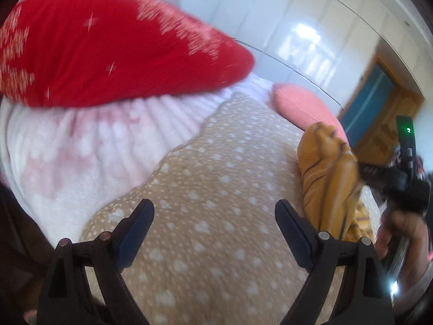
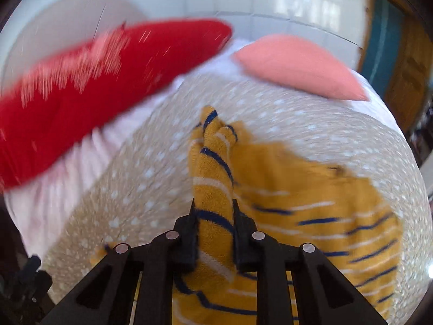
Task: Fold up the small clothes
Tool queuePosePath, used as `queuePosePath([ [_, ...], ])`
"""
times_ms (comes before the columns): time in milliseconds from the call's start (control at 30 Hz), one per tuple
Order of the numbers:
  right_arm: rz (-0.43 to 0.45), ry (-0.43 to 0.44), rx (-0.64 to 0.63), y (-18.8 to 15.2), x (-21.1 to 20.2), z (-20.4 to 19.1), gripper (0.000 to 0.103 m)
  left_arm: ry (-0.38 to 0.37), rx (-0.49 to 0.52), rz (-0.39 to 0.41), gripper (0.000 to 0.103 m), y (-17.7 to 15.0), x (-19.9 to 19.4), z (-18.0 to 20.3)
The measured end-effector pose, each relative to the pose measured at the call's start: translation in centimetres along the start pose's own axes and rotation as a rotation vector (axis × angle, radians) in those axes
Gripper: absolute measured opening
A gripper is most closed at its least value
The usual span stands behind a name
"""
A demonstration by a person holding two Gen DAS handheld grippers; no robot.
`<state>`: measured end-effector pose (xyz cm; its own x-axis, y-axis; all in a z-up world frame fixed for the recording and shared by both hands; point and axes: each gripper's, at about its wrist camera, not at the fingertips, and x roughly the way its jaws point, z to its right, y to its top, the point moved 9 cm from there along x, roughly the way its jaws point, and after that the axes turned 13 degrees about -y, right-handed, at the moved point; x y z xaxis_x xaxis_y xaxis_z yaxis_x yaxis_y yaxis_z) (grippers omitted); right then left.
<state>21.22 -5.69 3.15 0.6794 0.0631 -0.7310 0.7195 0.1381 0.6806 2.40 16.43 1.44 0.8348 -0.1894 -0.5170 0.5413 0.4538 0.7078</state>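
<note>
A mustard-yellow terry garment with navy and white stripes (image 2: 311,216) lies rumpled on the tan white-dotted blanket (image 2: 135,189) covering the bed, one bunched fold of it lifted and pinched in the right claw (image 2: 213,208), whose fingers are clamped together on the cloth. The left claw (image 1: 213,216) hovers over the blanket with its fingers spread wide apart, gripping nothing. Beyond lie a red cushion with white snowflake pattern (image 1: 108,48), a salmon-pink pillow (image 2: 295,65) and a white fluffy throw (image 1: 81,149).
</note>
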Motion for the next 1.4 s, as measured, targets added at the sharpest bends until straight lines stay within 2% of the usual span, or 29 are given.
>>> queuePosePath([
  [133,0.012,-0.030,0.168,-1.0,-1.0,10.8,0.019,-0.040,0.043,-0.034,0.090,-0.3,-0.7,3.5],
  [167,-0.001,-0.047,0.219,-2.2,-0.6,14.3,0.019,-0.047,0.053,-0.046,0.090,-0.5,-0.5,4.4],
  [267,-0.063,-0.075,0.306,-5.8,1.1,20.3,0.019,-0.053,0.086,-0.081,0.090,-1.5,0.8,6.7],
  [367,-0.141,-0.083,0.378,-9.6,2.4,24.7,0.021,-0.074,0.109,-0.133,0.090,-2.7,2.0,8.8],
  [433,-0.124,-0.124,0.414,-10.5,1.6,27.4,0.021,-0.081,0.135,-0.151,0.090,-3.4,2.4,10.1],
  [500,-0.071,-0.126,0.452,-10.1,-0.5,29.1,0.021,-0.078,0.164,-0.161,0.090,-3.9,2.9,11.2],
  [600,0.015,-0.043,0.453,-7.8,-3.4,28.4,0.022,-0.083,0.171,-0.183,0.090,-4.6,3.5,12.3],
  [733,0.115,0.093,0.376,-5.1,-6.0,23.7,0.022,-0.081,0.169,-0.200,0.090,-5.3,3.5,13.3],
  [800,0.092,0.166,0.317,-5.0,-5.0,20.4,0.022,-0.078,0.176,-0.196,0.090,-5.4,3.1,13.6],
  [867,0.026,0.197,0.303,-6.1,-3.1,18.7,0.022,-0.071,0.186,-0.189,0.090,-5.4,2.5,13.7],
  [967,-0.129,0.133,0.314,-10.6,0.7,18.6,0.019,-0.056,0.192,-0.178,0.090,-5.2,1.6,13.3],
  [1067,-0.164,0.155,0.342,-13.8,1.4,19.1,0.009,-0.027,0.206,-0.177,0.090,-5.3,1.4,12.7],
  [1167,-0.137,0.127,0.303,-14.4,0.0,19.3,0.009,-0.019,0.209,-0.198,0.090,-5.8,2.0,12.2],
  [1333,-0.006,0.063,0.298,-11.2,-2.7,20.3,0.018,-0.017,0.211,-0.208,0.090,-6.7,2.6,12.2],
  [1400,0.024,0.088,0.301,-10.1,-3.4,19.7,0.018,-0.012,0.220,-0.202,0.090,-6.8,2.4,12.3],
])
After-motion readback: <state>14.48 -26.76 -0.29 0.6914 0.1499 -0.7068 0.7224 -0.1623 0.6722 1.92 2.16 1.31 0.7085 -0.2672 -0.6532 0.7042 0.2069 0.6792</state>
